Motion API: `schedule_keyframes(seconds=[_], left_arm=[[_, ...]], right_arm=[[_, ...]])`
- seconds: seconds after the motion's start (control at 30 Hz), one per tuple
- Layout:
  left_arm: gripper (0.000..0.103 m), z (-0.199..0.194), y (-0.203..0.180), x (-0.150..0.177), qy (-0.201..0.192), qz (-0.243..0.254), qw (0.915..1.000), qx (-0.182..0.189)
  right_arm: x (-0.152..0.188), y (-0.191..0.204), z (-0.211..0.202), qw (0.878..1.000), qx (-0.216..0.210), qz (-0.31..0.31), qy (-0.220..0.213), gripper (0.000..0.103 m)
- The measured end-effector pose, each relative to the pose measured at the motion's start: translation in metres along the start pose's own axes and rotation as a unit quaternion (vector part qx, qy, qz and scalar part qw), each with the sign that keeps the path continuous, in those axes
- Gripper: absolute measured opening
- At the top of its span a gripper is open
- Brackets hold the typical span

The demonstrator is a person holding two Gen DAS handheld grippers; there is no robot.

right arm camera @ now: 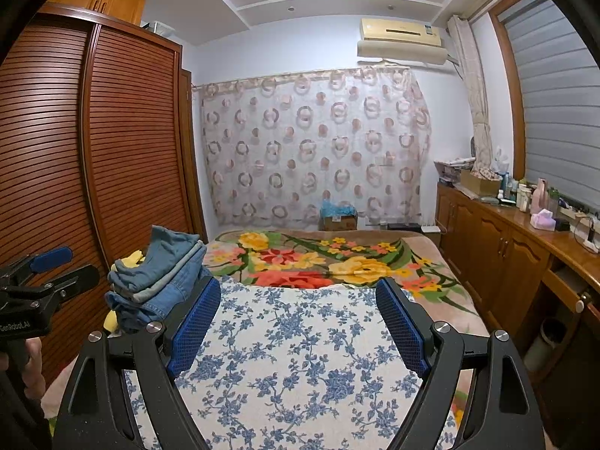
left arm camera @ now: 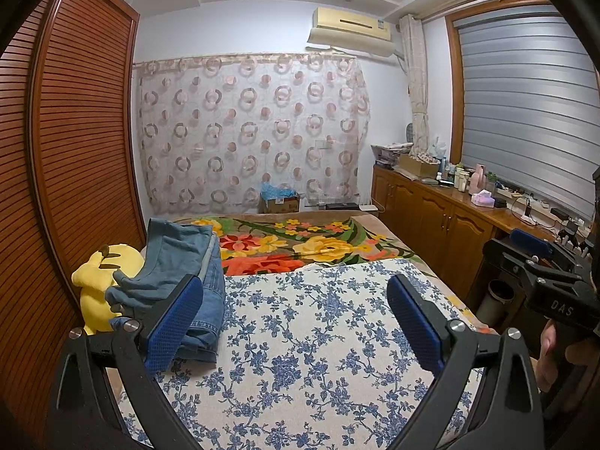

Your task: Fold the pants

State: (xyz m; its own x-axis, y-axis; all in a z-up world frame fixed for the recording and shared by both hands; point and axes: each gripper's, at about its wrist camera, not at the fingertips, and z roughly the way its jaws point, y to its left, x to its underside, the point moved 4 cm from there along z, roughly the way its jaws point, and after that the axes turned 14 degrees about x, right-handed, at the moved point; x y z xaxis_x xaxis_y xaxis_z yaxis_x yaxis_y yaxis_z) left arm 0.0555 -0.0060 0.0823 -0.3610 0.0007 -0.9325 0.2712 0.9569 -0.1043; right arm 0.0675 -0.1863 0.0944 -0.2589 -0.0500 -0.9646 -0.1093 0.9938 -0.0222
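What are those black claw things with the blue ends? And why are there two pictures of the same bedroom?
They are grabbing tools a person holds, one per hand, each with a small camera looking along its fingers. One picture comes from the left gripper, the other from the right gripper. Both are open and hold nothing. On the bed's blue flowered cloth sits a stack of folded jeans, with a yellow plush toy beside it. Each picture also shows the other tool at its edge.
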Motion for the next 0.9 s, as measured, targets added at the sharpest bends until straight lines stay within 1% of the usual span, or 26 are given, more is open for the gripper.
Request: schedule_keyframes(seconds=[0.9], left_arm=[[0.099,-0.0004,0.0003,0.0001,-0.001,0.000,1.0000,0.000]], right_arm=[[0.0041,0.0003,-0.0026,1.000,-0.001,0.001,-0.002,0.086]])
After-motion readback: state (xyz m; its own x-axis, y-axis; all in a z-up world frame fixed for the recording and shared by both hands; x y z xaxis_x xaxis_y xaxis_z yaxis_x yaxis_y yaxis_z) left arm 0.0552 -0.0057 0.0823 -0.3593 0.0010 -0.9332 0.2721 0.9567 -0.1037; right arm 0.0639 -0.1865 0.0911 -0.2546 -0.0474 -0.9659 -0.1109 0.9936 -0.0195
